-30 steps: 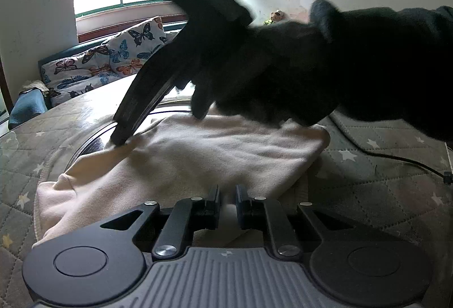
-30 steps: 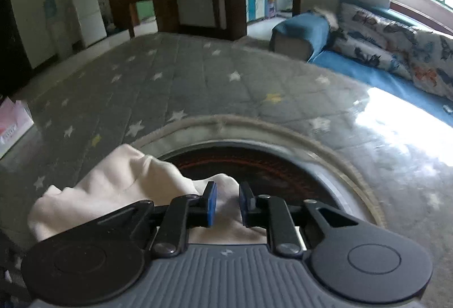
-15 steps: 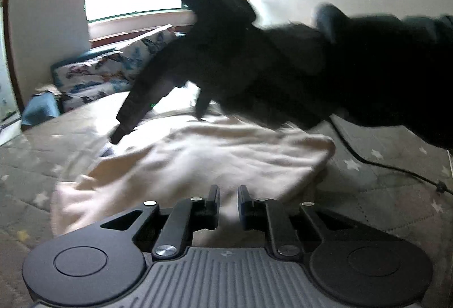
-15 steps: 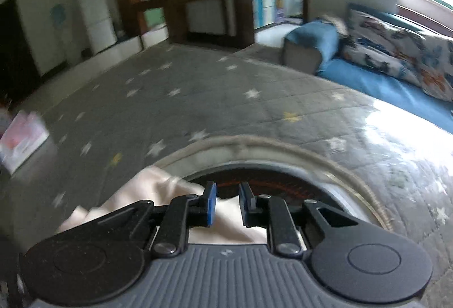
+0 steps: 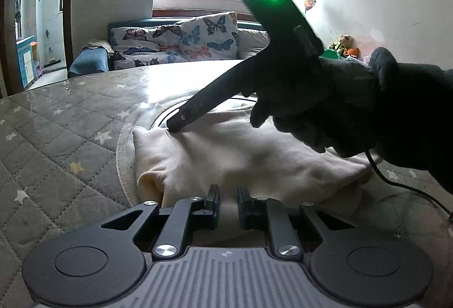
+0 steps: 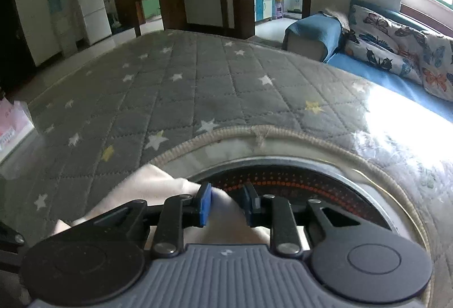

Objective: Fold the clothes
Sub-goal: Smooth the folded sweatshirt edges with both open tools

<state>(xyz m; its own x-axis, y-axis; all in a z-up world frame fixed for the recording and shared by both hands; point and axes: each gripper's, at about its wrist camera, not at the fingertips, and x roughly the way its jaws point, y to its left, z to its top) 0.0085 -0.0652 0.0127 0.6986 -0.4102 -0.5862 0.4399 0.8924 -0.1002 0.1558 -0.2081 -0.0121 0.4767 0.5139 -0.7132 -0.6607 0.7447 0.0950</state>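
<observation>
A cream garment lies bunched on the grey star-quilted table cover. At the near edge of the garment my left gripper is shut on the cloth, its fingers only narrowly apart. A black-gloved hand holds my right gripper, whose tip rests on the garment's far left corner. In the right wrist view the right gripper has its blue pads apart; the jaws are opening, with a fold of the garment lying between them.
A round dark hotplate with a braided rim is set into the table's middle, partly under the garment. A black cable runs off to the right. A sofa with butterfly cushions stands beyond the table. A pink box sits far left.
The right gripper's blue pads have spread wider around the cloth. The left gripper has swung sideways and rolled. The garment's far left corner now bunches under the right gripper's tip.
</observation>
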